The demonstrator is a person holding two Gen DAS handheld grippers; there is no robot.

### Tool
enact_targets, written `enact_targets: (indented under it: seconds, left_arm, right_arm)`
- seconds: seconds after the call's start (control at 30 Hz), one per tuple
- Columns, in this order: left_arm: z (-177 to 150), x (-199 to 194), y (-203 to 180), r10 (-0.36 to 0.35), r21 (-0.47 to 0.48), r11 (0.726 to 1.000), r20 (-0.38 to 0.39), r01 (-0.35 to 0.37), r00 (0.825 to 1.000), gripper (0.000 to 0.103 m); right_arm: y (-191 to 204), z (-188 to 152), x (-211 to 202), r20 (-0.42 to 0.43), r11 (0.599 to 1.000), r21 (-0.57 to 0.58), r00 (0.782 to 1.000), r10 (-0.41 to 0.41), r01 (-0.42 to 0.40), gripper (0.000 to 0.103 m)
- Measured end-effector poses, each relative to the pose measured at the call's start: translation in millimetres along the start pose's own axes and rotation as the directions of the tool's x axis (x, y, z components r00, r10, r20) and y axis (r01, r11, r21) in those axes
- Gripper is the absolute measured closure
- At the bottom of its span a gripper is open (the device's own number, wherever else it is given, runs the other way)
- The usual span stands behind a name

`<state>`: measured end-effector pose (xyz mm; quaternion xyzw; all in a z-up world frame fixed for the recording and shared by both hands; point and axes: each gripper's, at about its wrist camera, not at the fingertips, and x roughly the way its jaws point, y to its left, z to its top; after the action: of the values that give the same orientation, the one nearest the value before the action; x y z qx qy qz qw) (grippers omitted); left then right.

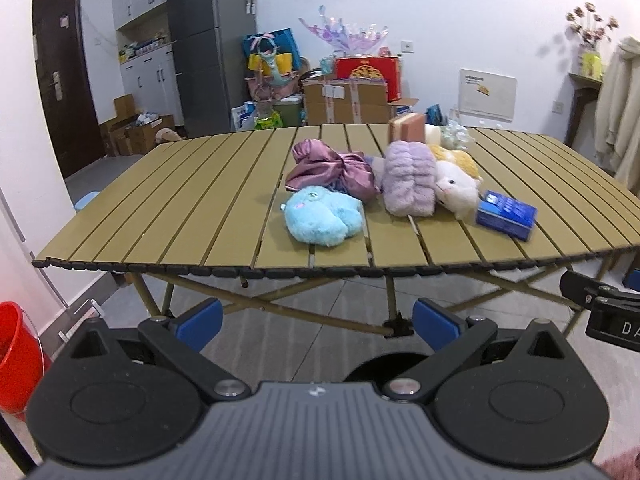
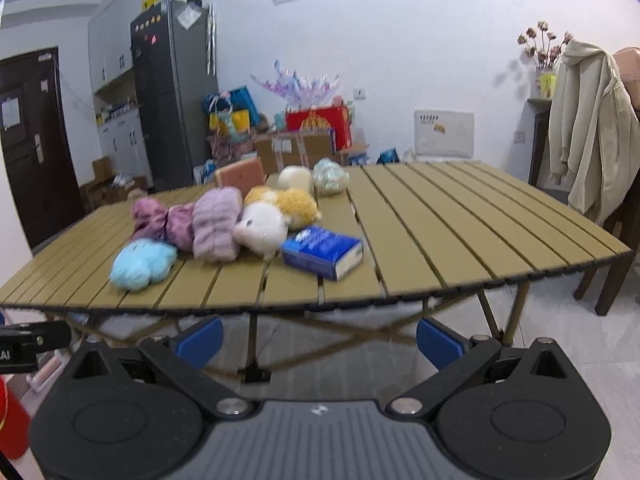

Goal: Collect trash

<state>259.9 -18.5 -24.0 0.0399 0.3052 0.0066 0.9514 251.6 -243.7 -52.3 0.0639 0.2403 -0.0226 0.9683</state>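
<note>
A slatted olive table (image 1: 192, 208) (image 2: 460, 236) holds a cluster of items: a blue box (image 1: 506, 214) (image 2: 322, 253), a crumpled clear wrapper ball (image 1: 454, 136) (image 2: 330, 176), a pink box (image 1: 407, 128) (image 2: 240, 175), a light blue plush (image 1: 322, 216) (image 2: 142, 264), a purple satin cloth (image 1: 328, 170) (image 2: 160, 220), a lilac plush (image 1: 410, 184) (image 2: 216, 224) and a white-and-yellow plush (image 1: 456, 180) (image 2: 272, 216). My left gripper (image 1: 318, 324) is open and empty, below and in front of the table edge. My right gripper (image 2: 320, 338) is open and empty, likewise short of the table.
A red bucket (image 1: 16, 356) (image 2: 10, 424) stands on the floor at the left. Table legs cross under the top (image 1: 320, 308). Boxes and bags (image 1: 348, 92) pile against the back wall beside a fridge (image 1: 208, 40). A chair with a coat (image 2: 592, 132) stands at the right.
</note>
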Motion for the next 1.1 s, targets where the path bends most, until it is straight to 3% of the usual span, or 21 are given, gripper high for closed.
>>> enact_targets:
  seconds: [0.17, 0.4, 0.63, 0.8, 0.93, 1.03, 1.1]
  left_arm:
    - [15, 26, 0, 0.018, -0.036, 0.999, 0.021, -0.017, 1.000, 0.000]
    - [31, 64, 1, 0.027, -0.097, 0.995, 0.031, -0.024, 0.999, 0.000]
    - [35, 92, 0, 0.039, -0.087, 0.996, 0.050, -0.034, 0.998, 0.000]
    - [40, 106, 4, 0.045, -0.079, 0.996, 0.059, -0.040, 0.997, 0.000]
    - [45, 115, 6, 0.055, -0.075, 0.996, 0.072, -0.049, 0.996, 0.000]
    - [50, 123, 7, 0.058, -0.072, 0.996, 0.072, -0.053, 0.996, 0.000]
    - [52, 129, 9, 0.056, -0.076, 0.996, 0.062, -0.052, 0.997, 0.000]
  right_arm:
    - [1, 9, 35, 0.091, 0.999, -0.031, 0.996, -0.006, 0.009, 0.000]
    - [1, 21, 86, 0.126, 0.997, -0.071, 0.992, -0.018, 0.028, 0.000]
    - [-5, 25, 137, 0.102, 0.997, -0.081, 0.995, 0.003, 0.006, 0.000]
    - [-5, 22, 159, 0.098, 0.997, -0.080, 0.995, -0.014, 0.022, 0.000]
    - [0, 21, 169, 0.093, 0.998, -0.059, 0.996, 0.018, -0.013, 0.000]
    - [8, 18, 179, 0.090, 0.996, -0.084, 0.996, -0.008, 0.016, 0.003]
    - [10, 17, 182, 0.099, 0.996, -0.088, 0.995, -0.023, 0.032, 0.011]
